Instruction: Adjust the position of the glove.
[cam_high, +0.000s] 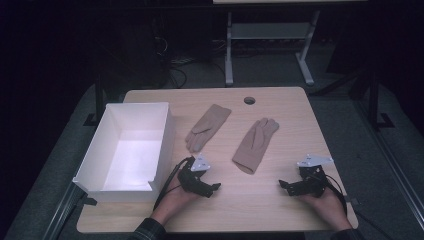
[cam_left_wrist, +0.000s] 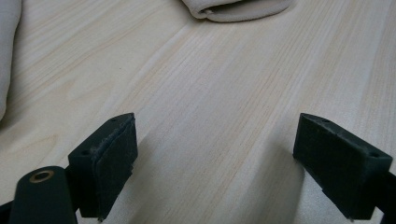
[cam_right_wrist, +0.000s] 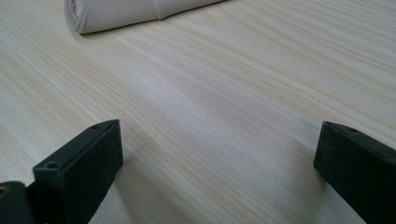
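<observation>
Filling neither gripper view whole, both gloves (cam_high: 256, 144) run off-frame; tongs (cam_left_wrist: 215, 163) agape.

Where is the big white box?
In the high view, the white box sits on the table's left side, just left of the nearer beige glove and of the left hand-held gripper.

Light wooden table (cam_high: 280, 210), round grommet hole (cam_high: 249, 100), grey floor (cam_high: 380, 165), second desk's metal legs (cam_high: 229, 55)
</observation>
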